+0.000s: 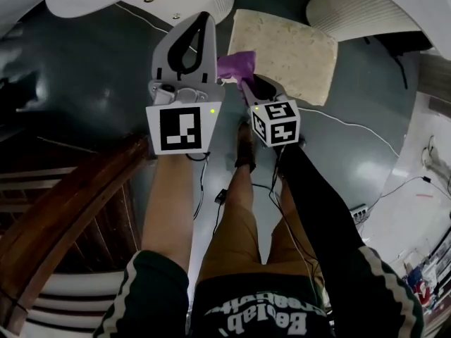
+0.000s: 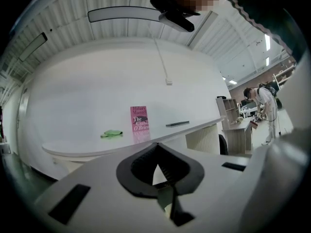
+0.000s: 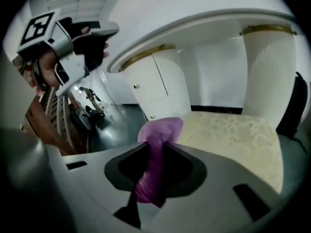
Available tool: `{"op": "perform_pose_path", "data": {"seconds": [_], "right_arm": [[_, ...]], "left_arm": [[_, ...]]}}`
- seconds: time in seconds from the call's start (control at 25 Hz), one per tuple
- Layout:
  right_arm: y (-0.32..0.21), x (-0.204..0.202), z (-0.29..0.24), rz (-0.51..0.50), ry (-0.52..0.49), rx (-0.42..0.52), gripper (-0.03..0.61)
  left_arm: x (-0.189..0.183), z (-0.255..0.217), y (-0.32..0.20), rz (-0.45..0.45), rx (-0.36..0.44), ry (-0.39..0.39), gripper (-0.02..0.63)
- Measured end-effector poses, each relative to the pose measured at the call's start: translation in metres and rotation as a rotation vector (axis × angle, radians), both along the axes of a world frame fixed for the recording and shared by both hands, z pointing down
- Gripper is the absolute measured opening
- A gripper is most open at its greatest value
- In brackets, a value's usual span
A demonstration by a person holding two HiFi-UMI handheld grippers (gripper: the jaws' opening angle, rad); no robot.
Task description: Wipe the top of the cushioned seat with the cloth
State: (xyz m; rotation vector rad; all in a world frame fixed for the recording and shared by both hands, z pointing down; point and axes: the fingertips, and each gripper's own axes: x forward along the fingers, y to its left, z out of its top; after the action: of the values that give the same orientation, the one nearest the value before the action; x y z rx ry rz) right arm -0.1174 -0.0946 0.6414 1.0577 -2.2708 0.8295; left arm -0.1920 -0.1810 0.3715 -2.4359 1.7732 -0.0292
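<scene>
The cream cushioned seat (image 1: 289, 51) lies low on the dark floor ahead of me; its pale, mottled top (image 3: 233, 135) fills the right of the right gripper view. My right gripper (image 1: 243, 77) is shut on a purple cloth (image 1: 235, 65), which bunches out past the tips (image 3: 163, 130) and hangs over the seat's near left edge. Whether the cloth touches the seat is unclear. My left gripper (image 1: 203, 21) is held up to the left of the seat, shut and empty (image 2: 156, 147). It points upward toward a white table.
White ribbed table pedestals (image 3: 165, 81) (image 3: 269, 72) stand close behind the seat. A wooden rail (image 1: 70, 210) runs at my left. Cables (image 1: 352, 125) trail over the floor. A pink book (image 2: 139, 119) and a green cloth (image 2: 112, 133) rest on the white table.
</scene>
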Motion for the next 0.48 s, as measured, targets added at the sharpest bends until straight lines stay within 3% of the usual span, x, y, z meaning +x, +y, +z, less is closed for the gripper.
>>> {"op": "perform_pose_path", "data": {"seconds": [0.16, 0.28, 0.48], "right_arm": [[0.009, 0.011, 0.058, 0.077, 0.074, -0.170, 0.103], [0.006, 0.021, 0.061, 0.083, 0.074, -0.177, 0.103], [0.010, 0.063, 0.064, 0.063, 0.164, -0.159, 0.104]], "left_arm": [[-0.013, 0.006, 0.003, -0.007, -0.013, 0.005, 0.014], [-0.014, 0.010, 0.003, -0.010, -0.022, 0.015, 0.014], [0.007, 0.010, -0.001, 0.016, -0.015, 0.021, 0.014]]}}
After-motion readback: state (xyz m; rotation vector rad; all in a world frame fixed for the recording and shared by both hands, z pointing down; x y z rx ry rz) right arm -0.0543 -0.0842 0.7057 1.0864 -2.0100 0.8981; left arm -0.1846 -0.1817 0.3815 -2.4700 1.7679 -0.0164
